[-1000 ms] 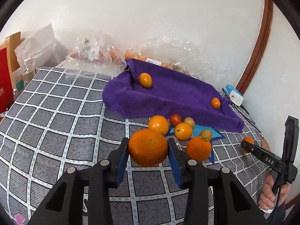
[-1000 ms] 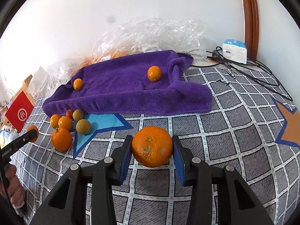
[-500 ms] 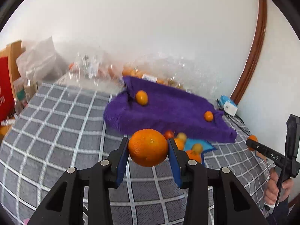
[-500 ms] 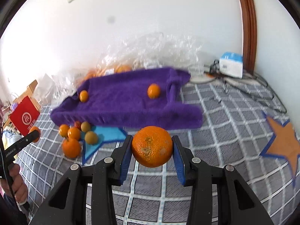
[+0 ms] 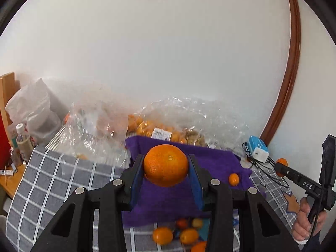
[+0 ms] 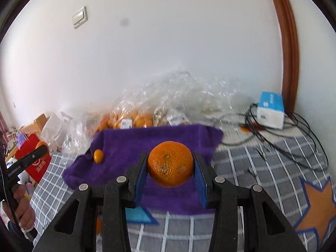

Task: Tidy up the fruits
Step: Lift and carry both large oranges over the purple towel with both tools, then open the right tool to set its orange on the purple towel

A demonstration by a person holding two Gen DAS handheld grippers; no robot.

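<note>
At twelve o'clock behind the purple towel (image 5: 212, 157) I see clear plastic bags (image 5: 163, 124) holding small orange fruit; their count is lost in the crinkled film. My left gripper (image 5: 166, 168) is clenched on a large orange (image 5: 166, 164), and my right gripper (image 6: 170, 168) grasps a second orange (image 6: 170, 163), both held off the checked cloth (image 6: 262, 163) over the towel. One small fruit (image 6: 98, 156) sits on the towel at ten o'clock in the right view. The loose fruits (image 5: 163, 235) at six o'clock are partly cut off by the left fingers. Compared with a second ago, both oranges have risen from cloth level and the wall fills more of each view.
</note>
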